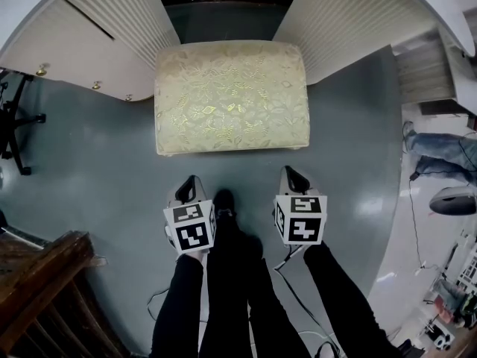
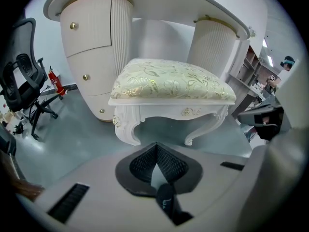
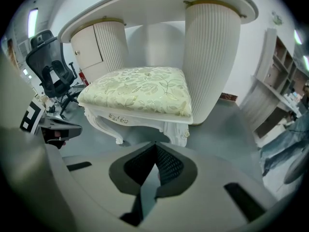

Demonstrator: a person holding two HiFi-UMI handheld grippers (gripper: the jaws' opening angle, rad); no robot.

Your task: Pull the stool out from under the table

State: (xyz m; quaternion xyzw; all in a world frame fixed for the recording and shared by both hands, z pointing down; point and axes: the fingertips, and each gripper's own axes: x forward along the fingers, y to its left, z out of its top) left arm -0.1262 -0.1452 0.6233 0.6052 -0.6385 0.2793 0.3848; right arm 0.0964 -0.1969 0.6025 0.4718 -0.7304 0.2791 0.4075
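The stool (image 1: 231, 97) has a cream floral cushion and carved white legs. It stands on the grey floor in front of the white table (image 1: 112, 21), its far edge at the gap between the two ribbed pedestals. My left gripper (image 1: 192, 183) and right gripper (image 1: 292, 173) hang a little short of the stool's near edge, both shut and empty, touching nothing. In the left gripper view the stool (image 2: 169, 83) fills the middle beyond my left gripper (image 2: 155, 145). The right gripper view shows the stool (image 3: 140, 91) a little left of centre beyond my right gripper (image 3: 154, 144).
A black office chair (image 2: 21, 76) stands at the left, with a red fire extinguisher (image 2: 55, 81) by the pedestal. A dark wooden piece (image 1: 41, 289) sits at the lower left. Cables (image 1: 298, 304) trail on the floor. A person's legs (image 1: 440, 151) lie at the right edge.
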